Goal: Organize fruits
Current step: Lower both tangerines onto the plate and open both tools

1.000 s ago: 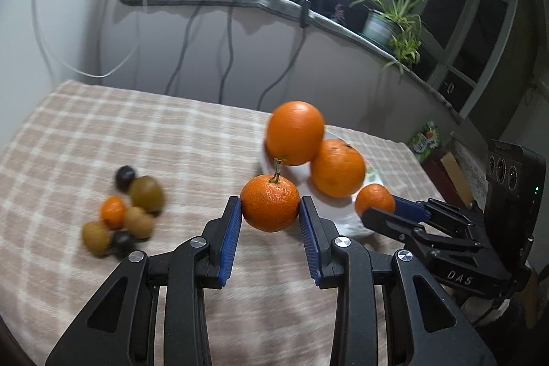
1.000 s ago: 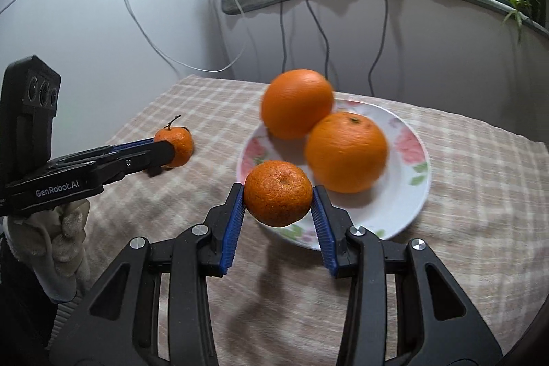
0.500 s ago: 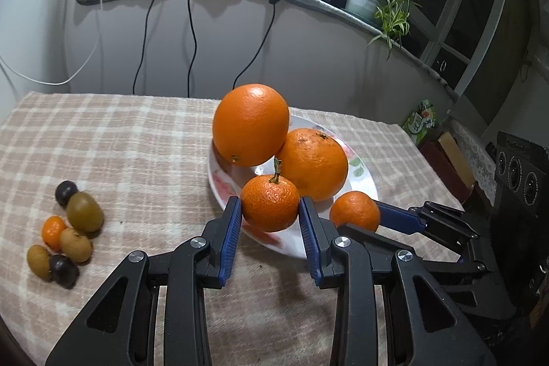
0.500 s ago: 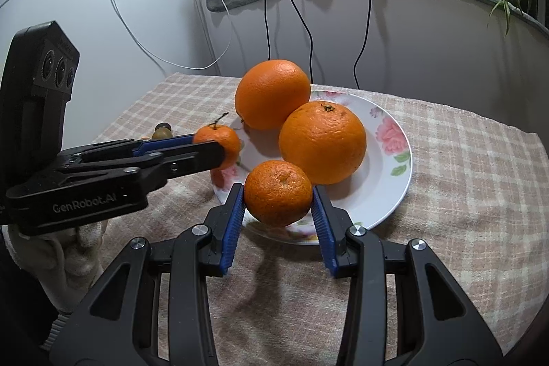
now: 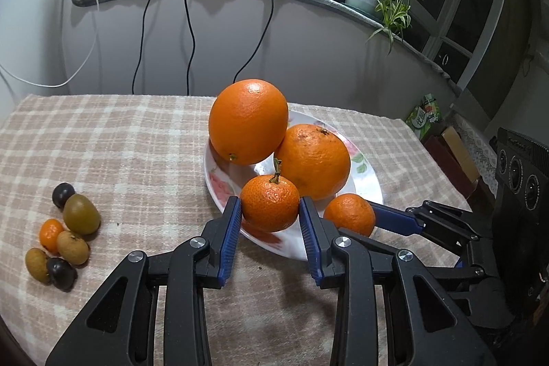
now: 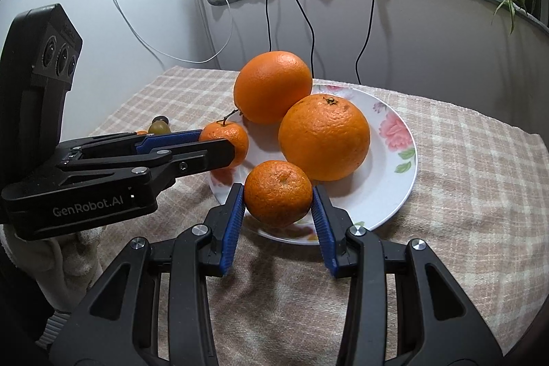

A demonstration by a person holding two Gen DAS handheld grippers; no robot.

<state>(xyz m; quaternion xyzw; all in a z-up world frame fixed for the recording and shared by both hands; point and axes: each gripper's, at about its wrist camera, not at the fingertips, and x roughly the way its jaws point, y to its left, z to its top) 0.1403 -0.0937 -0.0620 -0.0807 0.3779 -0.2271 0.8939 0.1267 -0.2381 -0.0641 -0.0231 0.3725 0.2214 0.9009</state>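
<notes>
Checked cloth (image 5: pixel 137 132) covers the table, and a floral plate (image 6: pixel 394 167) on it carries two large oranges (image 6: pixel 324 137) that touch each other. At the plate's near rim, the left gripper (image 5: pixel 270 213) pinches a stemmed mandarin (image 5: pixel 270 207) between its blue pads, and the right gripper (image 6: pixel 278 206) pinches a stemless mandarin (image 6: pixel 278 192) likewise, the two held fruits just beside each other. Well apart on the cloth lies a cluster of small fruits (image 5: pixel 63 235), green-brown, dark and orange.
</notes>
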